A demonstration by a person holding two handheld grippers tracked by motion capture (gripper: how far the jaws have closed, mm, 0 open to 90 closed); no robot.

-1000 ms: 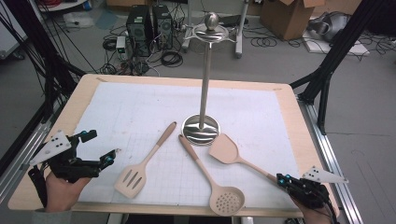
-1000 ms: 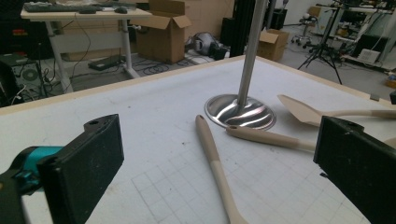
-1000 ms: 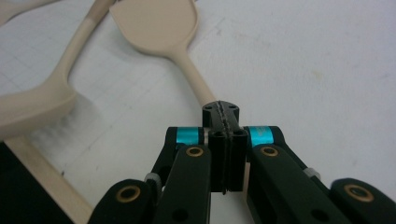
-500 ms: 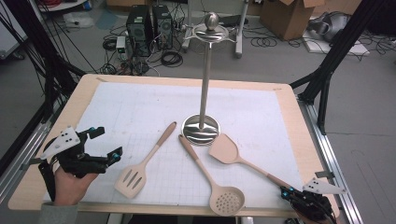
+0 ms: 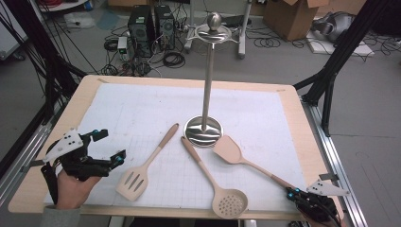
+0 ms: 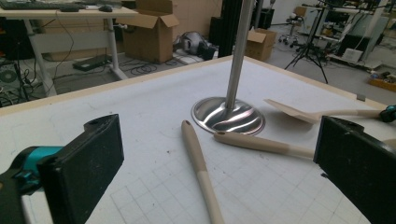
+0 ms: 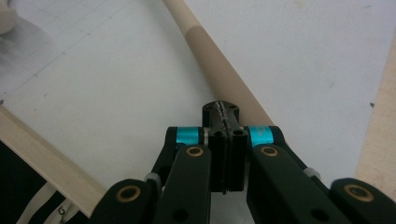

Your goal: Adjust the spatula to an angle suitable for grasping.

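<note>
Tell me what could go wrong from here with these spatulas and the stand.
The right tool is shut with nothing between its jaws, sitting at the solid spatula's handle; pushing forward may just shove the spatula toward the stand's base. The left tool, open, could nudge the slotted spatula sideways.

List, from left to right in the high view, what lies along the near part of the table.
Left hand-held gripper → slotted spatula → perforated spoon → right hand-held gripper.
</note>
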